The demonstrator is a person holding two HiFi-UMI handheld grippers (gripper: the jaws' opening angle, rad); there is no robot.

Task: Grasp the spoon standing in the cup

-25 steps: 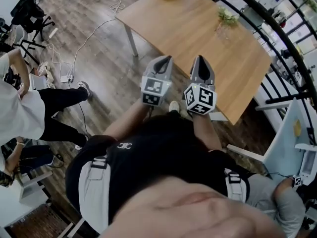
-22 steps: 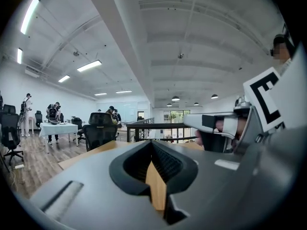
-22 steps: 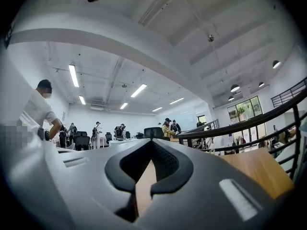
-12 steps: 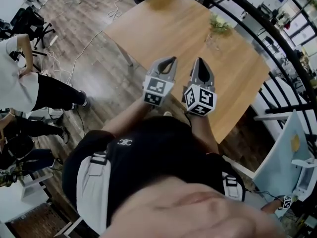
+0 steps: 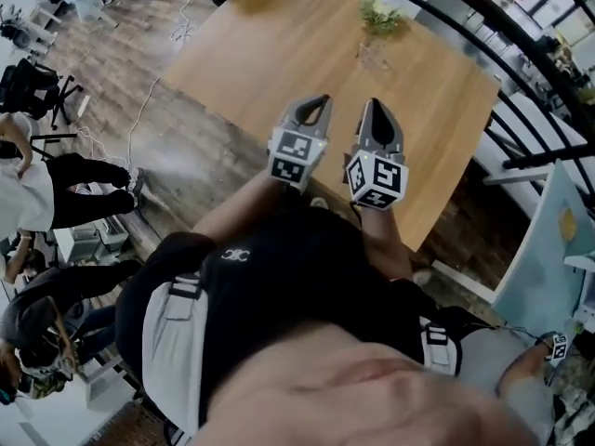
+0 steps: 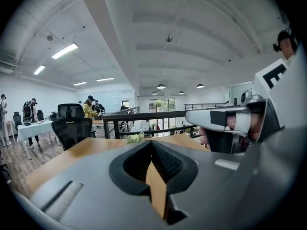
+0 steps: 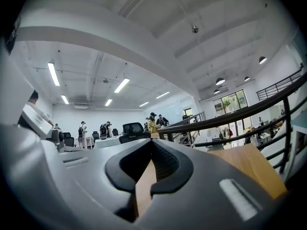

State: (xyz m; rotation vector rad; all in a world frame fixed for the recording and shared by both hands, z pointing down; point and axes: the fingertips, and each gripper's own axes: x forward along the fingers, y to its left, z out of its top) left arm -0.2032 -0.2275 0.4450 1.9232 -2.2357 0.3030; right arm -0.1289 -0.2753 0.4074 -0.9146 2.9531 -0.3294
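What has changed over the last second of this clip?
The person has stepped toward the table: in the head view it has slid nearer and now lies further under both grippers' tips. Nothing was taken hold of or let go. The left gripper and right gripper stay side by side, jaws shut and empty. The plant stays put on the table. No cup or spoon shows.

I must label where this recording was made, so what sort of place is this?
Probably an open-plan office, perhaps on an upper level: a wooden table, a black office chair beside desks, strip lights on the ceiling, and a black railing behind the table.
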